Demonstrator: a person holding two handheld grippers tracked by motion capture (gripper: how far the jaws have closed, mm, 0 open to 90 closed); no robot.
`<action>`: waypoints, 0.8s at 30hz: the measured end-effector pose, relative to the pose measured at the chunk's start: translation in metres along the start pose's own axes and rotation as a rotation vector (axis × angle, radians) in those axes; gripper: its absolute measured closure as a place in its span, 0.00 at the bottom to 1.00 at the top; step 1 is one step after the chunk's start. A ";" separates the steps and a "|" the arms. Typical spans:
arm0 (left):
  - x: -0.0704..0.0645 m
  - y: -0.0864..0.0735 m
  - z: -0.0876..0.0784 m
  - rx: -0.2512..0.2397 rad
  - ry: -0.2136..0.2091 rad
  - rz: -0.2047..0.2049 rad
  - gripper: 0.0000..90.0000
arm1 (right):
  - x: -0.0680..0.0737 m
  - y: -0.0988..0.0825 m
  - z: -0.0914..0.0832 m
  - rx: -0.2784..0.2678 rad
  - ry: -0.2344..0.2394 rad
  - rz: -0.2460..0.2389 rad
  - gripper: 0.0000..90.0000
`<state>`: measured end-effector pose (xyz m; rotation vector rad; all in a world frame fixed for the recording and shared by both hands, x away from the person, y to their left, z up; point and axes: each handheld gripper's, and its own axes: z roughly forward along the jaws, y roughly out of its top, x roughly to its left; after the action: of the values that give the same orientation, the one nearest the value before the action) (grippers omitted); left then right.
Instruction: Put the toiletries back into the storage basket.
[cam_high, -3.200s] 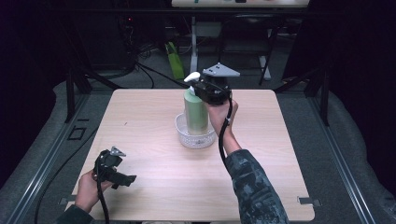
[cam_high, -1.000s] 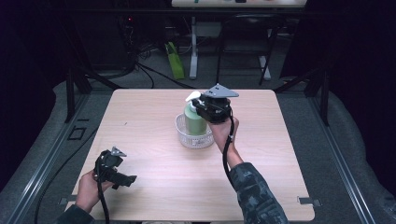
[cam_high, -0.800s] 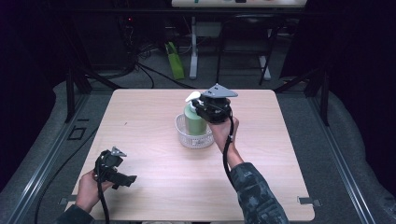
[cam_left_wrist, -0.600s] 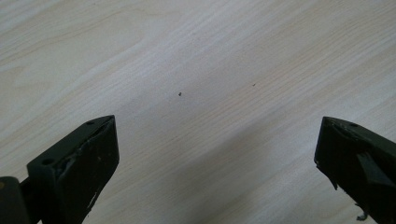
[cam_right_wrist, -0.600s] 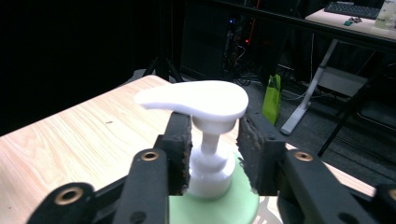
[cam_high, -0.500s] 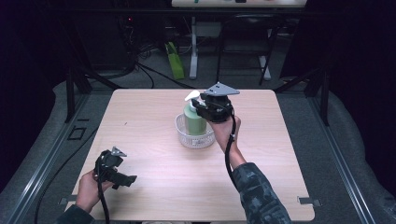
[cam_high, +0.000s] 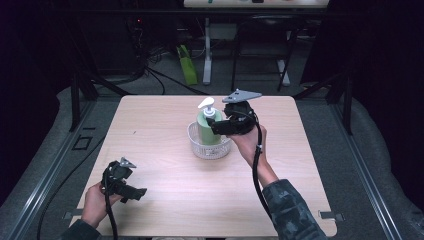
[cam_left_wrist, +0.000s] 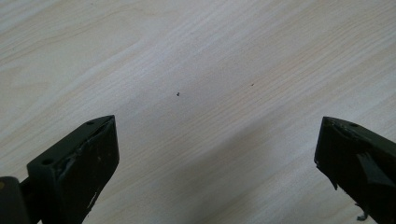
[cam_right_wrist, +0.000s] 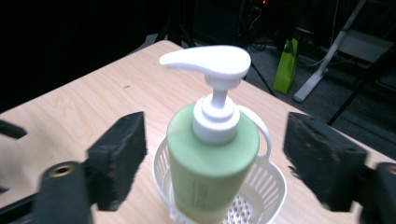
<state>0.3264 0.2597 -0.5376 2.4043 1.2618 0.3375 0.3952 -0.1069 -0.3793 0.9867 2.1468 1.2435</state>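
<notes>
- Green pump bottle (cam_high: 208, 131): upright in white basket (cam_high: 210, 148), bench (cam_high: 165, 125) centre.
- Right claw (cam_high: 216, 126): at bottle's 3 o'clock, jaws just opened wide, bottle between, untouched.
- Left claw (cam_high: 136, 192): bench's 7 o'clock, jaws wide, holding nothing.

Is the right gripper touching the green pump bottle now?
Apart. The right gripper view shows the right gripper open, with gaps beside the green pump bottle.

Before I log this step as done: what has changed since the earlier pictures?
The right tongs lowered the green pump bottle into the white basket, then just opened, letting it go. It now stands upright there, between the open jaws, untouched. The left tongs stayed open near the table's front edge.
</notes>
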 end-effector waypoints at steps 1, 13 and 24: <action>0.000 0.000 0.000 0.000 0.000 0.000 0.00 | 0.000 0.000 -0.003 0.007 0.002 -0.003 0.19; -0.001 0.000 0.000 0.000 0.000 0.002 0.00 | 0.008 -0.013 -0.045 0.081 0.016 -0.052 0.07; -0.001 0.001 0.000 0.003 0.002 0.005 0.00 | 0.005 -0.041 -0.080 0.142 -0.004 -0.044 0.03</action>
<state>0.3263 0.2583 -0.5376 2.4106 1.2590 0.3397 0.3223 -0.1599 -0.3763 0.9926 2.2670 1.0802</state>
